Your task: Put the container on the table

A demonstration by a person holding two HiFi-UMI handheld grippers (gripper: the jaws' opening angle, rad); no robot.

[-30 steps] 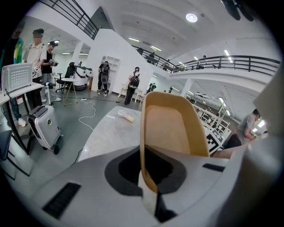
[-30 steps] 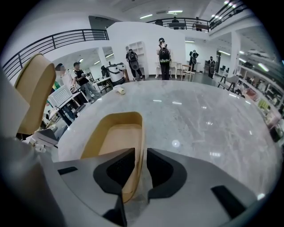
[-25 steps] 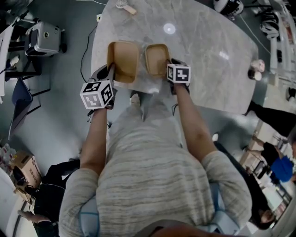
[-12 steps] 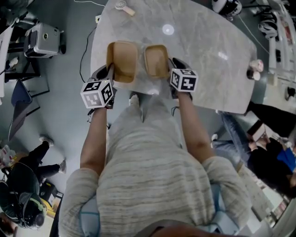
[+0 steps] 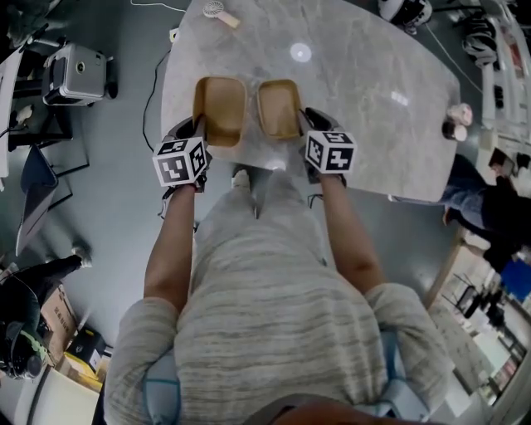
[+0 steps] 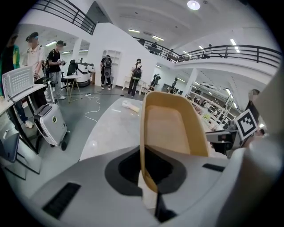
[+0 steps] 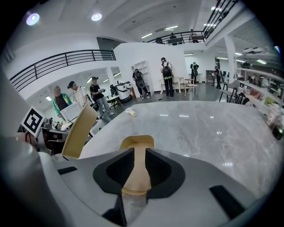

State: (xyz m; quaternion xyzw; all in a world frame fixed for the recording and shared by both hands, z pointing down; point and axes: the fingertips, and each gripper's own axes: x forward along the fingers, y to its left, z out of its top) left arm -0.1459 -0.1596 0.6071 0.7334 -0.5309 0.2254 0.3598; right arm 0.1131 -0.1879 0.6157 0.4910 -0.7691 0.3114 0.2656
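Grey marble counter [image 5: 365, 100] in a big open hall, bystanders well off in the background. Person is standing at the near edge with tongs in each hand. Left tongs [image 5: 202, 133] are clamped on the near wall of the larger tan container, call it left container [image 5: 221, 108]. The left gripper view shows that wall pinched between the jaws, tub interior facing the camera. Right tongs [image 5: 309, 124] are clenched on the rim of the smaller tan tub, right container [image 5: 279, 106]. The right gripper view has its edge running straight through the jaw gap. Both tubs are side by side over the near part of the counter, open side up from the head view, just beside each other. Can't tell from these angles whether the bottoms are touching the marble or hanging just above it; no clear shadow gap either way. Reads as the set-down step, nearly done. Next move would be to lower until the bases sit flat, then open the jaws and back the tongs out toward the person without dragging a rim. Small handled thing [image 5: 222, 10] at the far end is well clear of both tubs.
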